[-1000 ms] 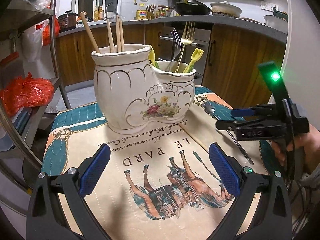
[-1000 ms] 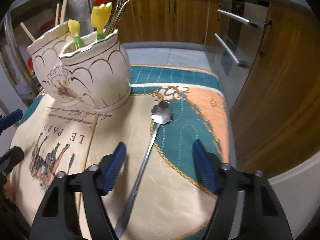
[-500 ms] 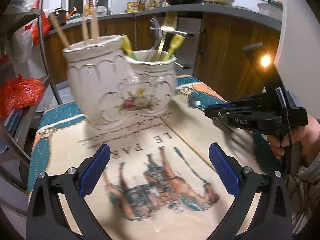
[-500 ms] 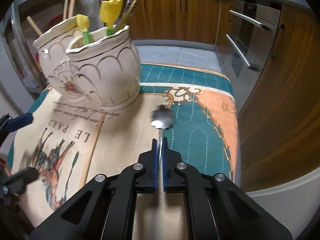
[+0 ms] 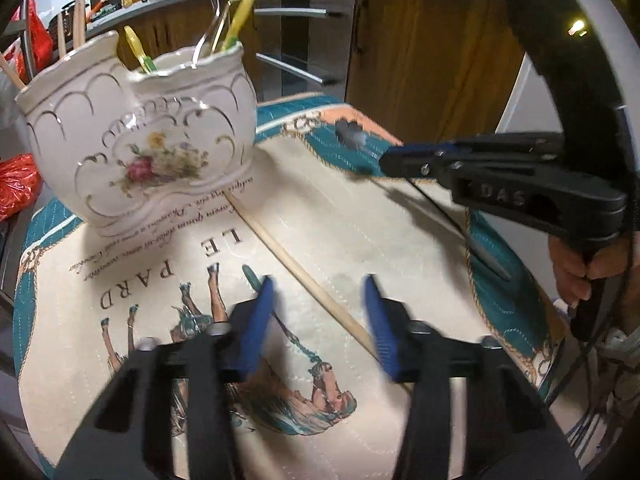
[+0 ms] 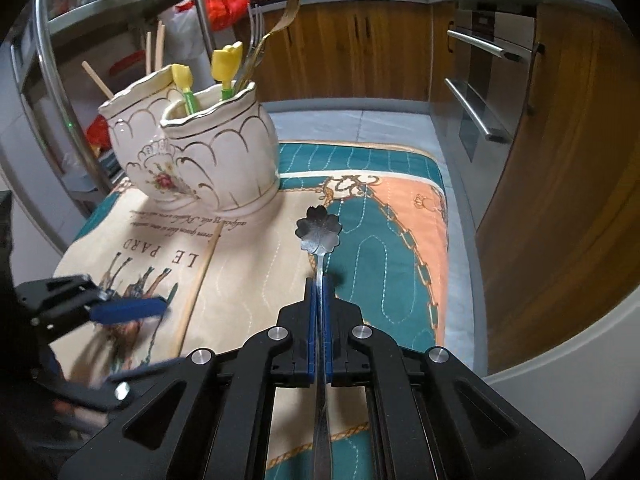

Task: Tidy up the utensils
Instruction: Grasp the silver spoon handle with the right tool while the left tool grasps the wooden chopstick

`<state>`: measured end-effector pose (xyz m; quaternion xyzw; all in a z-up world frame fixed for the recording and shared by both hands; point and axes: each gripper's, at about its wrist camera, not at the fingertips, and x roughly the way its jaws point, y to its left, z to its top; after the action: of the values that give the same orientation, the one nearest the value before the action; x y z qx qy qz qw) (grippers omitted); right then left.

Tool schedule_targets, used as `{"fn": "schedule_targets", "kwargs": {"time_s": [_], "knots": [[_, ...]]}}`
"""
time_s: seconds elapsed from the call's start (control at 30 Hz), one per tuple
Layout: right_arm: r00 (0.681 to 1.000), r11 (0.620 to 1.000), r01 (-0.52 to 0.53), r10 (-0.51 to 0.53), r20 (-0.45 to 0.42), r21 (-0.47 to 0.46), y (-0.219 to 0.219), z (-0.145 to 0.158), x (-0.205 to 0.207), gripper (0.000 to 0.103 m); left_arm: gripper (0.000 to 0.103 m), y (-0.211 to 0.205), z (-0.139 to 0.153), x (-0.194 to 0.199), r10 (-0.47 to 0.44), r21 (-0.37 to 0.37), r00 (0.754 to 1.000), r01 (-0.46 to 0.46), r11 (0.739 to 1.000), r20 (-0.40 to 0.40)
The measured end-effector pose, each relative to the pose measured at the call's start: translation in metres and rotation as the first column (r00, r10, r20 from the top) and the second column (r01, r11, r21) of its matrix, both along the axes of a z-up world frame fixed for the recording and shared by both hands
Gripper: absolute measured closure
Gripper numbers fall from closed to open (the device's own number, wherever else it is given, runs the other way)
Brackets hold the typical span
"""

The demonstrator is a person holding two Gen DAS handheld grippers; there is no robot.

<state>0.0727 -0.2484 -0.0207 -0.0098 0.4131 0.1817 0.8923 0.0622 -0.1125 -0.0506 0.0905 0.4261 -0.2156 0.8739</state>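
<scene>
gripping the spoon (image 6: 319, 232) by its thin handle, the right gripper (image 6: 319, 300) is clamped tight and has it up off the mat (image 6: 400, 248).
flower-shaped bowl pointing ahead toward the holder (image 6: 224, 160), handle running back between the blue pads (they're pressed flat against it). over on the other side, the left gripper (image 5: 320, 320) is closing with the chopstick (image 5: 296, 268) lying on the mat between its fingers, pads not touching it. that chopstick runs from the foot of the white holder back toward the camera. forks (image 6: 276, 28) and yellow-handled pieces (image 6: 226, 68) stand in the holder's nearer cup, more chopsticks (image 6: 154, 52) in the far one.
</scene>
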Motion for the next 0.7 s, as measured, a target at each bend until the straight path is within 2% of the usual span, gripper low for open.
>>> {"fn": "schedule_targets", "kwargs": {"time_s": [0.07,0.2,0.27,0.43,0.57,0.7], "knots": [[1.0,1.0,-0.004,0.004,0.003,0.005,0.0,0.0,0.003,0.099,0.086,0.004,0.0,0.0,0.014,0.018,1.0,-0.014,1.0,0.004],[1.0,1.0,-0.023,0.023,0.008,0.013,0.006,0.002,-0.001,0.099,0.093,0.017,0.005,0.0,-0.006,0.006,1.0,0.006,1.0,-0.004],[0.999,0.999,-0.037,0.037,0.011,0.016,0.011,0.003,-0.005,0.099,0.103,0.024,0.008,-0.001,-0.008,0.016,1.0,0.008,1.0,-0.003],[0.997,0.996,-0.082,0.082,0.004,0.021,0.024,0.004,-0.012,0.099,0.103,0.052,0.011,-0.001,-0.002,0.035,1.0,0.003,0.999,-0.03],[0.996,0.996,-0.089,0.089,0.006,0.019,0.03,0.003,-0.015,0.099,0.102,0.073,0.023,-0.004,0.061,-0.048,0.998,-0.062,0.997,-0.022],[0.997,0.997,-0.079,0.079,0.011,0.012,0.028,0.003,-0.018,0.099,0.089,0.058,0.025,-0.011,0.031,-0.07,0.999,-0.033,0.997,-0.03]]}}
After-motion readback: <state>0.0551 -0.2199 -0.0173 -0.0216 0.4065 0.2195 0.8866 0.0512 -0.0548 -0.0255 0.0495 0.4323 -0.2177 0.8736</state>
